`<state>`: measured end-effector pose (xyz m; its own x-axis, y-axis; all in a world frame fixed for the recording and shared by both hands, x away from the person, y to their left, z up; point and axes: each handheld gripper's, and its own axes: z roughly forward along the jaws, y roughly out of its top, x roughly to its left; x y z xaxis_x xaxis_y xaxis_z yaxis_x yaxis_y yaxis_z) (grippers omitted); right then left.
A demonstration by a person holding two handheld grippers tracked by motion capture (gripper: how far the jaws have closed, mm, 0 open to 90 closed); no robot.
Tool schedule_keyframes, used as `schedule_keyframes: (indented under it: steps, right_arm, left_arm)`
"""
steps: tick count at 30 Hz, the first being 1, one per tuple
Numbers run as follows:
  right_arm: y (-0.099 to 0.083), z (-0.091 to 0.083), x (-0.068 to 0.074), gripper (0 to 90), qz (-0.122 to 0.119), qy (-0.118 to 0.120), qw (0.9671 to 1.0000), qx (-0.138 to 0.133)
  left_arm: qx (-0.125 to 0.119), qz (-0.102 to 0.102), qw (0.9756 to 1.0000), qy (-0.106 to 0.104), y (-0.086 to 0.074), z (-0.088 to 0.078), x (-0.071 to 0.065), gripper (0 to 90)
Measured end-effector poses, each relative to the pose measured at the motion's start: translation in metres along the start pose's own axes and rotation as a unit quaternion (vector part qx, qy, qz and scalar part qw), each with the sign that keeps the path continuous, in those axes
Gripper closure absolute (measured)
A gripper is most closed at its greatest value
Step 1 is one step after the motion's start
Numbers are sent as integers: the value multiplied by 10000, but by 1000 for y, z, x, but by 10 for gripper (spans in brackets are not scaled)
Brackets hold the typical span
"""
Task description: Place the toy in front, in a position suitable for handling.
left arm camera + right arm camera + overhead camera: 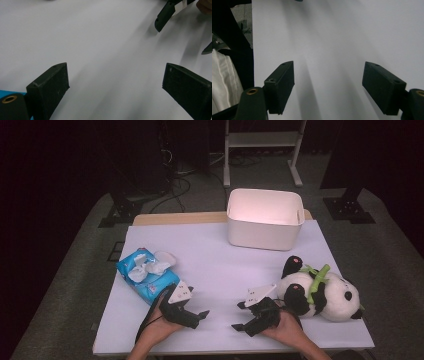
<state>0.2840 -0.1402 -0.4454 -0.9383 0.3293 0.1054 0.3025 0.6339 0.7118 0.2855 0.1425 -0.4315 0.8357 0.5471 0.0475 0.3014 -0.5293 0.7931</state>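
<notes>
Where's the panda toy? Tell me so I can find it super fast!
Start at the white table and find the big white bin at its far edge. Come toward the near right corner, next to the person's right gripper: the plush panda lies there on its side. It is the only furry black-and-white thing, with a green bamboo stick across its chest, unlike the blue wipes pack on the left.

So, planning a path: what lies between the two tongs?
Nothing: the high view shows bare white table between the left tongs and right tongs.

Table [225, 265] brightly lit, surroundings dark; bin [265, 217] glares; soft shadows; close-ups slightly blurred.
</notes>
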Motion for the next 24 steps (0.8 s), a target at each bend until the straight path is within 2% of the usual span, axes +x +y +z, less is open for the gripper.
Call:
schedule_keyframes:
  steps: [7, 12, 14, 16, 21, 24]
  right_arm:
    - [9, 0, 3, 246, 15, 86, 9999, -61]
    - [23, -7, 13, 245, -41, 245, 9996, -129]
    - [31, -11, 16, 246, -22, 245, 9997, -72]
    - [40, -17, 19, 246, -44, 117, 9999, 101]
    - [60, -41, 19, 246, -102, 205, 9997, 116]
    - [68, -52, 16, 246, -184, 52, 9994, 291]
  left_arm:
    - [27, -115, 9999, -42, -4, -1, 1, 57]
    - [31, -90, 10000, -17, -4, -1, 2, 57]
    - [58, -58, 10000, -9, -5, -2, 2, 57]
    - [14, -92, 10000, -8, -4, -2, 1, 57]
    - [-16, -93, 10000, -6, -3, -3, 0, 56]
    - [-37, -51, 10000, -58, -1, -4, -2, 56]
